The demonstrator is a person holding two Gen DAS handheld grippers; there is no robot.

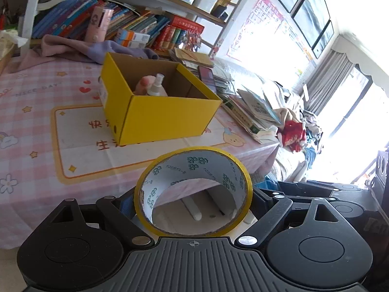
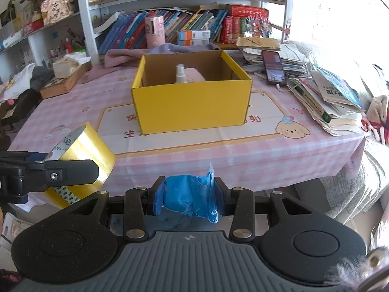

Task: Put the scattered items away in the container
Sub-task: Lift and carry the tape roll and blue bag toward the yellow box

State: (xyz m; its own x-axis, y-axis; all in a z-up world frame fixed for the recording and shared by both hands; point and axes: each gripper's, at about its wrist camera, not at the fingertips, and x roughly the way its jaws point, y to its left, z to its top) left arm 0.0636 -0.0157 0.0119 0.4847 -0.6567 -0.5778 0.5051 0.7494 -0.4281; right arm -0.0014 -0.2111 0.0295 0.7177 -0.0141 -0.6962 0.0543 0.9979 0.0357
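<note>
A yellow cardboard box (image 1: 167,116) (image 2: 194,104) stands open on the pink checked tablecloth, with a white spray bottle (image 1: 156,86) (image 2: 181,74) and a pink object (image 2: 194,75) inside. My left gripper (image 1: 193,194) is shut on a wide roll of yellow tape (image 1: 194,189), held off the table's near edge; the tape roll (image 2: 82,155) and that gripper also show at the left of the right wrist view. My right gripper (image 2: 188,194) is shut on a crumpled blue plastic bag (image 2: 189,194), in front of the table edge, short of the box.
A phone (image 2: 273,67) lies on a pile of books and papers (image 2: 323,97) right of the box. Purple-pink cloth (image 2: 145,53) lies behind it, below a bookshelf (image 2: 184,24). A wooden tray (image 2: 65,80) sits at the table's left. A red plush toy (image 1: 293,136) lies off the right side.
</note>
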